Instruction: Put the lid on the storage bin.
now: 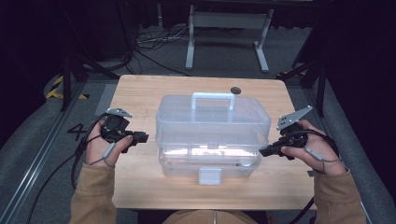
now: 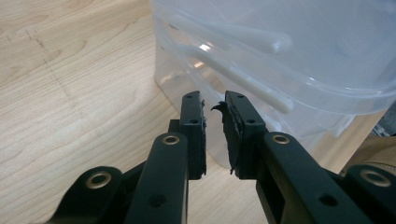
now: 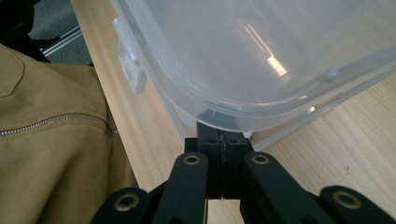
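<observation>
Lid's lifted on the clear plastic storage box with the white handle (image 1: 212, 128), my right gripper (image 3: 223, 140) clenched under its rim, left gripper (image 2: 215, 114) released beside it, so swinging it fully open remains.

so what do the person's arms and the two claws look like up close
Both forearms wear tan sleeves with ribbed cuffs. The left claw and right claw are black, each with a grey three-cornered plate on top and a dark cable trailing off. Up close, the jaws are flat black bars with brass-coloured rivets and dark pads, one frayed at its tip.
</observation>
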